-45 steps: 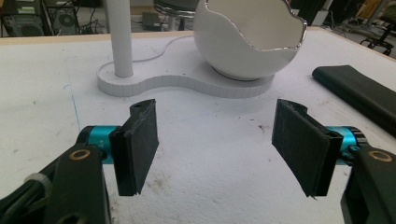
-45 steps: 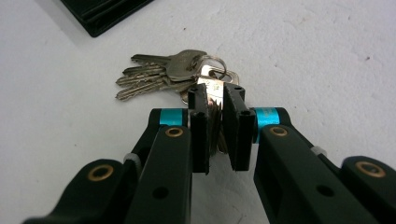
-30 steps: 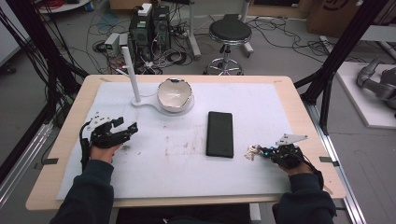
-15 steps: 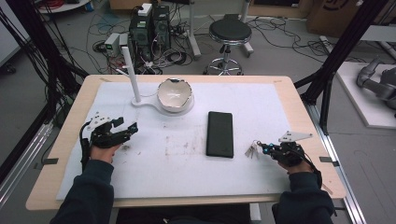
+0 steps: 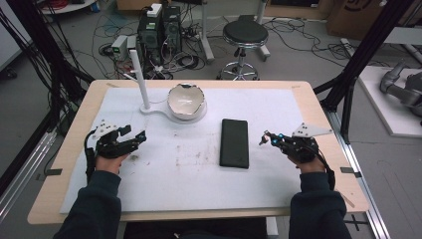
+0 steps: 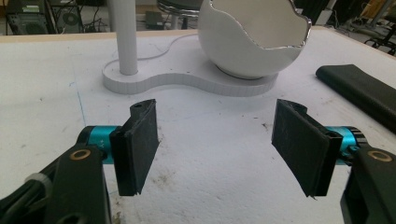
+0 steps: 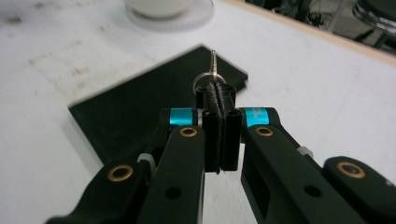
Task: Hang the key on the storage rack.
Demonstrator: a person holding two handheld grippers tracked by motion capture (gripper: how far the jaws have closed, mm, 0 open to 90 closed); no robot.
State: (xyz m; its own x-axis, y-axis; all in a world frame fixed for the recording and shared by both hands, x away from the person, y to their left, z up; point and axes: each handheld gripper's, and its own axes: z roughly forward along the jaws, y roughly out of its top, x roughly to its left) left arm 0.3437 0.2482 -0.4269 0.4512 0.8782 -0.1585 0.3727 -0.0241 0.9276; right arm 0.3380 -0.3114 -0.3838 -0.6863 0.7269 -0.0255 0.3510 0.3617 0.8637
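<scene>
Here the right gripper (image 7: 218,100), near the table's (image 5: 308,94) right edge, pinches a key ring (image 7: 207,79) between closed jaws, lifted clear for carrying. The left gripper (image 6: 219,140) waits wide open and empty by the left edge. A black phone (image 5: 234,143) lies between them, before the egg-shaped bowl (image 5: 185,101) and white post (image 5: 140,77).

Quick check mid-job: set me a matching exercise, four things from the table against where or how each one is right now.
1. key ring
2. phone
3. left hand-held gripper
4. egg-shaped bowl

A. open, nothing between the jaws
B. on the white stand beside the post
C. flat on the mat, mid-table
D. pinched in the right hand-held gripper

Pairs: 1-D, 2-C, 3-A, 4-B
</scene>
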